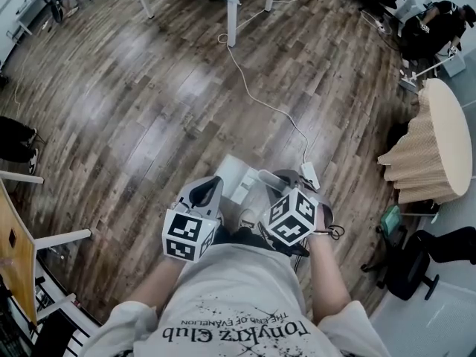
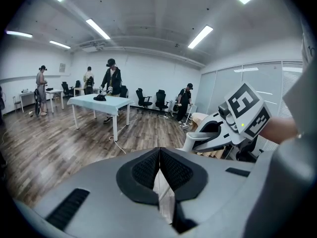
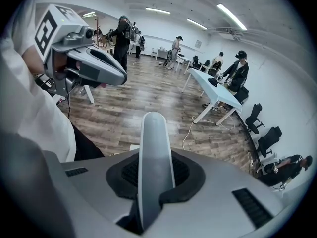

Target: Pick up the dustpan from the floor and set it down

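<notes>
Wood floor [image 1: 134, 110], office rm; white desk [image 2: 96, 102], cable [image 1: 262, 101] ahead. R claw [image 3: 154, 172] gripping dustpan handle [image 3: 154, 133], L claw [image 2: 160, 170] pinching thin white edge [image 2: 163, 197].

The left tool [image 2: 159, 156] clamps its dark pads on the thin white edge of a dustpan [image 2: 165, 197]. Near right hangs the right tool [image 2: 196, 142]. Far left, people gather at a white table [image 2: 84, 102] on a wood floor [image 2: 54, 143].

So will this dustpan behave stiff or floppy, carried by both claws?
Probably stiff: the handle in the right claw stands straight, with no sag. Likely light, as the dustpan looks thin-walled plastic. The thin edge pinched by the left claw might slip or flex.
</notes>
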`<state>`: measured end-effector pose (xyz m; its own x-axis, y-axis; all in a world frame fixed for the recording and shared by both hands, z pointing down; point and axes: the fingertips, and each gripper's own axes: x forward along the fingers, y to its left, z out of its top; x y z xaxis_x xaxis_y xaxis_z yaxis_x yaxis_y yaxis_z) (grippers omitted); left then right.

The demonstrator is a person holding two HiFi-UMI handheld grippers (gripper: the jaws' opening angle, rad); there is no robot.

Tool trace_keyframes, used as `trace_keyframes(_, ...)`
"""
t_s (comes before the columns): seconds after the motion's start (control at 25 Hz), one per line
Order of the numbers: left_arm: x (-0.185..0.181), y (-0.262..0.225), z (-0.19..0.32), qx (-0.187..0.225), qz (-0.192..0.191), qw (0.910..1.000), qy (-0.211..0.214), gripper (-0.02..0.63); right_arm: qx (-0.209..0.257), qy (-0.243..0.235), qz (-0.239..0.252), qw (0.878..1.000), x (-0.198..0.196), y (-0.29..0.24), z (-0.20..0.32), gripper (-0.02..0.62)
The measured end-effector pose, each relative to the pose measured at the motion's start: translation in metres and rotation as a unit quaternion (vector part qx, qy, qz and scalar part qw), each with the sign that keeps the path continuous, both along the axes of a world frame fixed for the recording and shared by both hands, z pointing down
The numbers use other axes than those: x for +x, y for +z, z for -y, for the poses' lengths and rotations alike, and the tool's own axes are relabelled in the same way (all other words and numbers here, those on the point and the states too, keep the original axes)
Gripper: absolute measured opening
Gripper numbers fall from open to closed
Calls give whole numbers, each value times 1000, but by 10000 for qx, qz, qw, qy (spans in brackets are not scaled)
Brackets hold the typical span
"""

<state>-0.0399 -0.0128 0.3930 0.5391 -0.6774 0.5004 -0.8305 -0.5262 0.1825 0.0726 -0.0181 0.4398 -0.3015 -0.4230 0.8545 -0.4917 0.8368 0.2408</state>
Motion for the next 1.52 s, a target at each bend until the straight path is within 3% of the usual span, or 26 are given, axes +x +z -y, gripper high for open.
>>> trace_keyframes(0.44,-2,-5,-16,56,17,10000,-28,23,60,-53,30,10000,-6,-4,-12,72)
trace_keyframes(1.52,-31,-2,4,69,-121,9998,-139,23,-5,-51,-58,10000,-24,12,8,72)
